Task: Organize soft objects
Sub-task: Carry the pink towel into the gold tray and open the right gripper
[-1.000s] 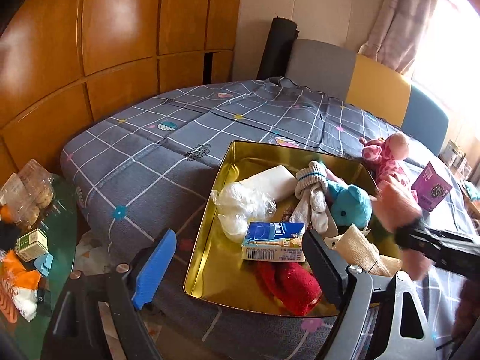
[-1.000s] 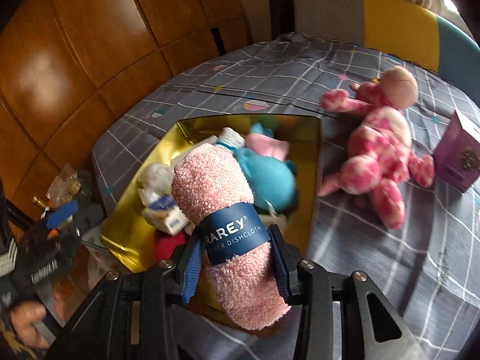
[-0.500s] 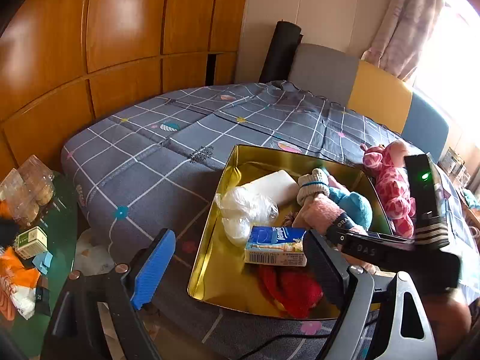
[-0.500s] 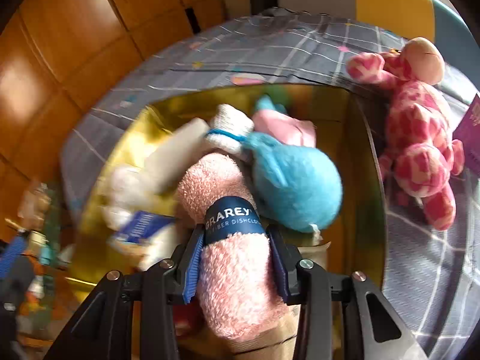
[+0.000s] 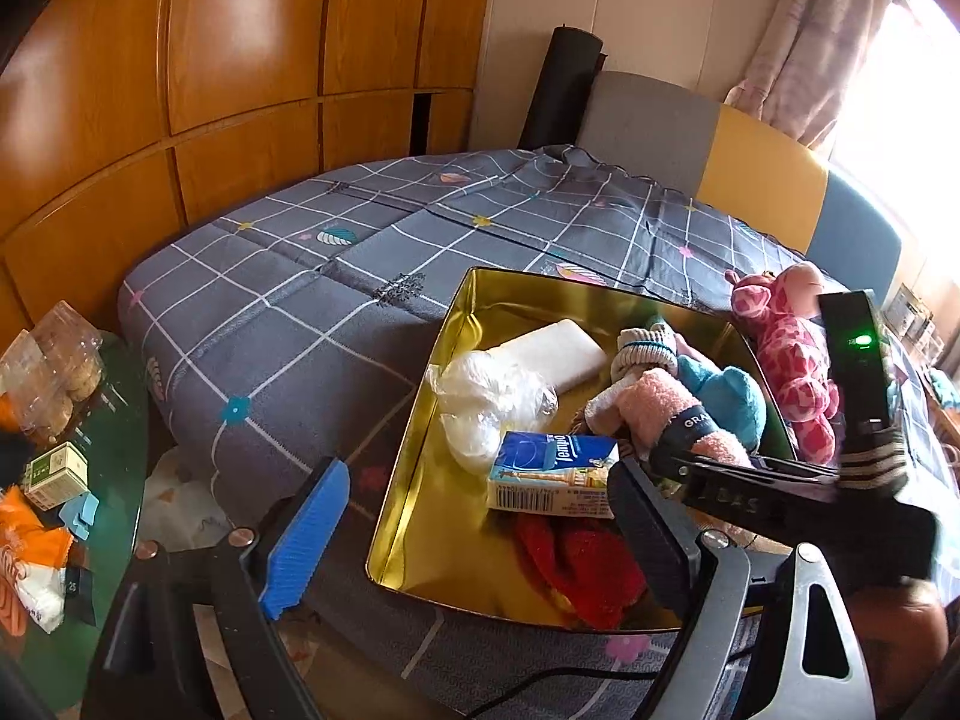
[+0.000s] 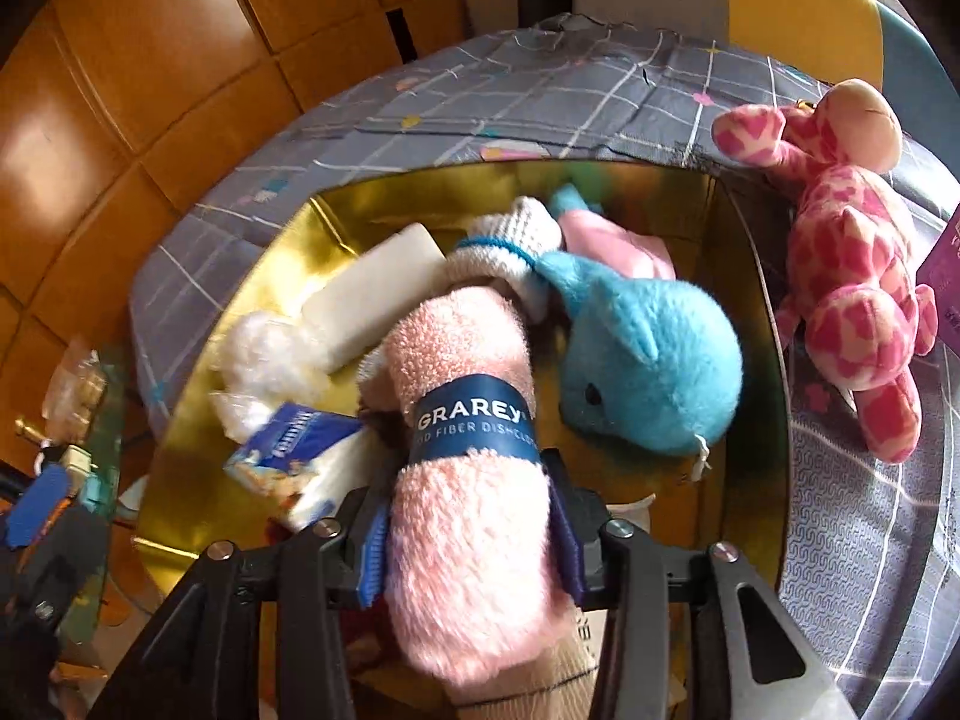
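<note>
My right gripper (image 6: 471,531) is shut on a rolled pink dishcloth (image 6: 465,414) with a dark blue paper band. It holds the roll low inside the gold tin (image 6: 336,210), its far end among the things there. The roll also shows in the left wrist view (image 5: 666,402). In the tin (image 5: 456,324) lie a blue plush (image 6: 654,354), a white sock (image 6: 510,246), a white pack (image 6: 366,294), a plastic bag (image 5: 486,396), a tissue pack (image 5: 552,471) and a red cloth (image 5: 576,558). My left gripper (image 5: 474,534) is open and empty at the tin's near edge.
A pink spotted plush giraffe (image 6: 840,252) lies on the grey checked bed (image 5: 288,312) right of the tin, with a purple box (image 6: 945,264) beyond it. A green side table (image 5: 114,420) with snack packets stands at left. Wooden wall panels rise behind the bed.
My right gripper has carried the pink dishcloth forward and down into the tin, from above its near edge to among the things inside. My left gripper has stayed open and nearly still.
</note>
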Action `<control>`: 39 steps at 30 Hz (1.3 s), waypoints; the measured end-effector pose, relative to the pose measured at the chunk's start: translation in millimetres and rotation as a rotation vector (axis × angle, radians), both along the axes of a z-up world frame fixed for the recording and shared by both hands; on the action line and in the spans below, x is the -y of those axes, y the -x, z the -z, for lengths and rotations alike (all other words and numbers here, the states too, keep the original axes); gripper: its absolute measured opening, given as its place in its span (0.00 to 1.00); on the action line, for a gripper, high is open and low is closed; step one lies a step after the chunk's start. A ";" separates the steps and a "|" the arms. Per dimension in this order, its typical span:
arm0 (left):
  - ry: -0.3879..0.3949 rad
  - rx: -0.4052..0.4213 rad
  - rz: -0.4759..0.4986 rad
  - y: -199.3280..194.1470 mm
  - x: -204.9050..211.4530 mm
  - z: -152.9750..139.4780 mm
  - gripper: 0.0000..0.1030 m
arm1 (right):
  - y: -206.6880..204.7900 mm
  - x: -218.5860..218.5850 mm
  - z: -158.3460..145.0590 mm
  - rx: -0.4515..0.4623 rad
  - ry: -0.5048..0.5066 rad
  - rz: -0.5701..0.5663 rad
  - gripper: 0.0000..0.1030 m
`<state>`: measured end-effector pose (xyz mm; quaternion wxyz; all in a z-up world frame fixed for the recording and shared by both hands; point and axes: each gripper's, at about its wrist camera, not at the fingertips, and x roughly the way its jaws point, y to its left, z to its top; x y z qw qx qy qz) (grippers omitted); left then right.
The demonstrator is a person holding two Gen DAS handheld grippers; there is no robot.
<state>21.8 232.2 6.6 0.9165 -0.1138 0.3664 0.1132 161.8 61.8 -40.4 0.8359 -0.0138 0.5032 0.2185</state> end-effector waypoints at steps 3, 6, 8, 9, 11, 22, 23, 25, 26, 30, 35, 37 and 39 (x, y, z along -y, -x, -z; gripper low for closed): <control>-0.002 0.000 -0.002 -0.5 -0.1 0.5 0.87 | 9.9 11.5 -9.4 0.016 -0.035 0.000 0.44; -0.003 -0.001 -0.002 -0.3 0.3 1.2 0.87 | 19.3 21.0 -18.2 0.038 -0.071 0.005 0.44; -0.004 -0.003 -0.001 -0.4 0.7 1.8 0.87 | 20.1 21.5 -22.2 0.047 -0.082 0.003 0.44; -0.004 -0.004 0.000 -0.4 1.2 2.3 0.87 | 21.5 22.0 -22.4 0.049 -0.089 0.000 0.42; -0.007 -0.006 0.000 -0.6 1.9 3.0 0.88 | 22.4 18.9 -20.3 0.041 -0.093 -0.011 0.34; -0.022 -0.005 -0.012 0.0 4.0 0.6 0.94 | 27.0 -2.3 -8.2 0.046 -0.068 -0.073 0.34; -0.022 -0.004 -0.011 0.1 5.0 0.0 0.95 | 28.0 -0.2 -10.0 0.051 -0.070 -0.072 0.35; -0.023 -0.004 -0.008 0.5 6.9 -0.4 0.96 | 31.1 5.3 -14.5 0.070 -0.075 -0.058 0.37; -0.025 -0.004 -0.005 0.6 8.0 -0.8 0.96 | 33.5 8.1 -16.0 0.082 -0.076 -0.052 0.37; -0.035 0.006 0.003 2.4 13.3 -3.4 1.00 | 48.4 22.4 -29.7 0.170 -0.055 -0.024 0.40; -0.030 0.015 0.012 3.0 20.4 -6.3 1.00 | 73.5 45.8 -43.5 0.310 0.046 0.071 0.42; -0.032 0.014 0.026 3.4 27.3 -6.8 1.00 | 83.3 57.8 -45.9 0.345 0.079 0.115 0.42; -0.042 0.015 0.041 3.6 35.2 -7.4 1.00 | 90.2 70.0 -45.2 0.351 0.105 0.168 0.42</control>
